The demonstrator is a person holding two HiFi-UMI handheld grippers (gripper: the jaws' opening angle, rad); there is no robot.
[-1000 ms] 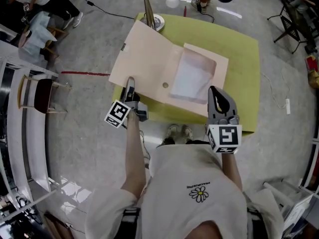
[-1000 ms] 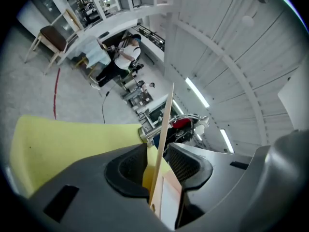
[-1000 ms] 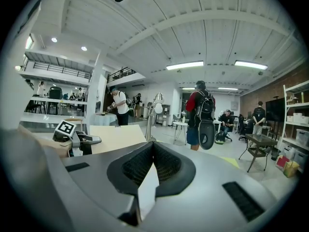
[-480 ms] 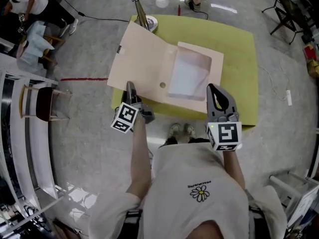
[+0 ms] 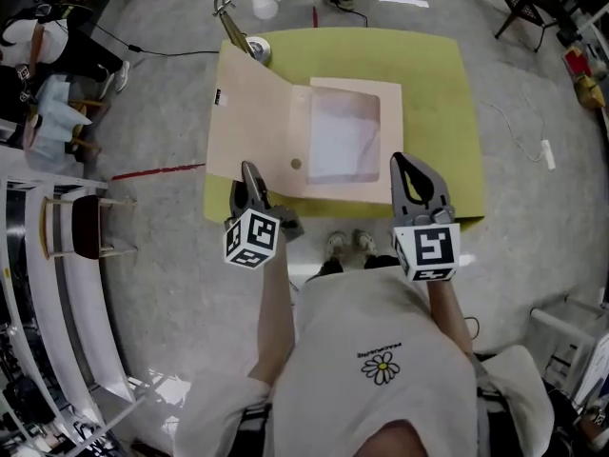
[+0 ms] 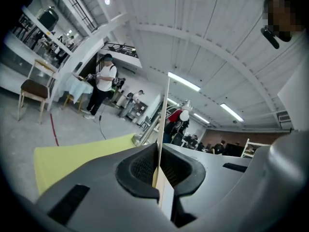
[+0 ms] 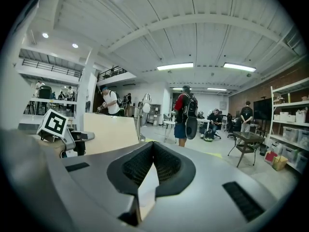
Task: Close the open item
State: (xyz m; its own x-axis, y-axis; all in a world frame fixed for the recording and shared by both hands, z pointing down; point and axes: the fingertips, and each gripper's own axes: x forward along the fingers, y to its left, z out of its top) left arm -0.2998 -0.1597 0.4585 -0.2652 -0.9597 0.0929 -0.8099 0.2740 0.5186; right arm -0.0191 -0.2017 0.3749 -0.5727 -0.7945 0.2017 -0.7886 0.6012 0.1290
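Note:
A beige folder lies open on the yellow-green table (image 5: 430,84). Its right half (image 5: 344,133) holds white paper, and its cover (image 5: 252,122) is tilted up on the left. My left gripper (image 5: 249,174) is shut on the cover's near edge. That edge stands as a thin upright sheet (image 6: 166,105) between the pads in the left gripper view. My right gripper (image 5: 415,171) sits at the folder's near right corner, its jaws shut on a beige sliver (image 7: 147,185). In the right gripper view the raised cover (image 7: 108,132) stands to the left.
A desk lamp (image 5: 238,8) stands at the table's far left corner, just behind the cover. A chair (image 5: 81,227) and white shelving are on the left floor. My feet (image 5: 344,244) are at the table's near edge. People stand in the hall beyond.
My left gripper has closed on the cover's near edge, rolled, and lifted it, so the cover now tilts up. The right gripper stays at the near right corner.

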